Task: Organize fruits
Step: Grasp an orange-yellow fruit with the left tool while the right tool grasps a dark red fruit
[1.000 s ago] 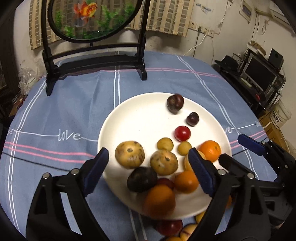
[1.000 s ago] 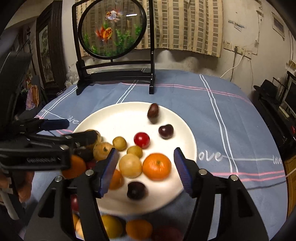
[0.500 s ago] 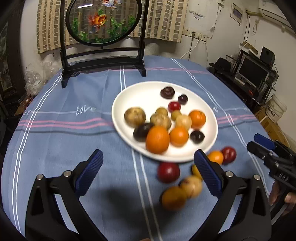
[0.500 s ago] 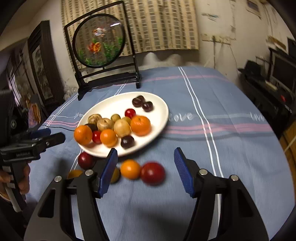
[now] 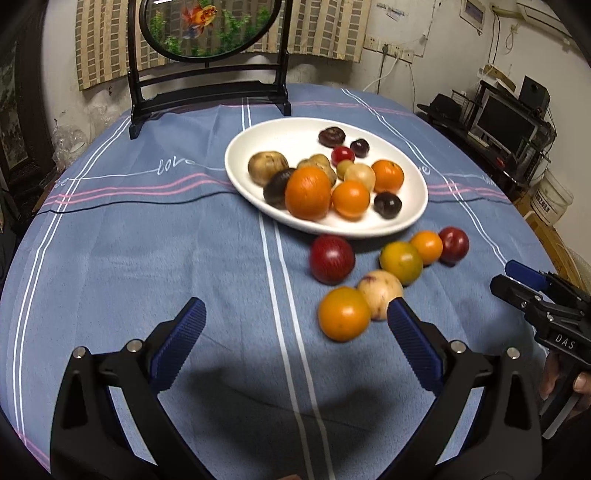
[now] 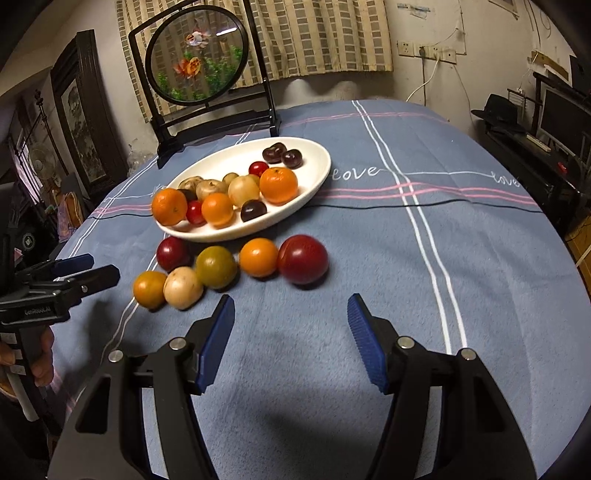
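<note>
A white plate point(image 5: 258, 136) point(image 6: 317, 173) holds several fruits: oranges, dark plums, red cherries and brown ones. Several loose fruits lie on the cloth in front of it, among them a red apple point(image 5: 331, 259) point(image 6: 173, 253), an orange point(image 5: 343, 313) point(image 6: 149, 288), a pale fruit point(image 5: 379, 298) point(image 6: 183, 287), a yellow-green one point(image 5: 401, 261) point(image 6: 215, 266) and a second red apple point(image 6: 303, 259). My left gripper point(image 5: 293, 319) is open and empty above the cloth, short of the loose fruits. My right gripper point(image 6: 291, 314) is open and empty, just short of the second red apple.
A round table with a blue striped cloth point(image 5: 147, 240). A black-framed round goldfish screen point(image 5: 208, 26) point(image 6: 195, 55) stands at the far edge behind the plate. Shelves with a monitor point(image 5: 506, 122) stand to the right, off the table.
Both grippers have pulled back from over the plate toward the near table edge and stay open. The loose fruits in front of the plate have come into view.
</note>
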### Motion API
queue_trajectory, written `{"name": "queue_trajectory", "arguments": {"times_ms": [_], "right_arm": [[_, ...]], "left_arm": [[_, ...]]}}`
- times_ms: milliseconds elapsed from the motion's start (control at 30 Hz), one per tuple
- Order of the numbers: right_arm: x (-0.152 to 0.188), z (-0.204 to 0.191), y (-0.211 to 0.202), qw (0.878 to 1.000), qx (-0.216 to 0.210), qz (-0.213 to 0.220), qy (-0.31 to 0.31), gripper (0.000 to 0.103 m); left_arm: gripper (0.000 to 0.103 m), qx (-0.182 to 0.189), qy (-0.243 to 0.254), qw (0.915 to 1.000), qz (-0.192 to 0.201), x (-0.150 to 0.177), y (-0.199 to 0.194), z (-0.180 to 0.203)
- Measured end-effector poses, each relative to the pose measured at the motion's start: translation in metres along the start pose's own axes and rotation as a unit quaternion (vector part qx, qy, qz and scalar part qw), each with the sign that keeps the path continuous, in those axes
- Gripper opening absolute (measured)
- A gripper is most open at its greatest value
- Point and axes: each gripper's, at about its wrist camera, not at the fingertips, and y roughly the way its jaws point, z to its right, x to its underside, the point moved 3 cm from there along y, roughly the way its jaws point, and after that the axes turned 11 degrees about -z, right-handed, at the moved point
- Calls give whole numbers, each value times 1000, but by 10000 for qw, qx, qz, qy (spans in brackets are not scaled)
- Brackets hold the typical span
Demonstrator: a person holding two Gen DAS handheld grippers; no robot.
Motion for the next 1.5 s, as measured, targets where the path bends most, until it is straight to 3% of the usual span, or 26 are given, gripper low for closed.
{"name": "queue_trajectory", "arguments": {"times_ms": [367,567,633,700,867,933,1000,1033,1200,1433,1500], "right_arm": [[7,6,5,9999,-34,-98,50,64],[8,6,9,9999,-59,-140,63,64],[7,7,9,9998,-58,-151,71,64],[7,7,10,9999,-53,-149,64,64],[5,6,10,9999,-46,-152,39,64],[3,6,10,9999,31,-156,22,64],[-2,7,10,9996,228,-157,-19,64],[-5,6,11,9994,297,-169,-73,64],[-20,7,34,9944,810,-554,-389,64],[-36,5,61,9909,820,-802,-699,64],[-41,2,66,9904,790,-842,-764,64]], "left_arm": [[100,91,262,9991,-312,10,22,18],[99,-116,465,9979,-435,15,40,21],[95,-110,506,9975,-474,16,44,20],[82,3,490,9973,-556,15,48,19],[79,-36,499,9970,-588,9,54,19],[70,-46,512,9971,-555,7,53,20],[50,139,462,9977,-474,6,50,19],[46,224,444,9977,-450,6,48,20],[46,204,481,9974,-487,7,50,21],[51,270,508,9971,-506,6,52,22],[60,363,535,9965,-520,6,52,23]]}}
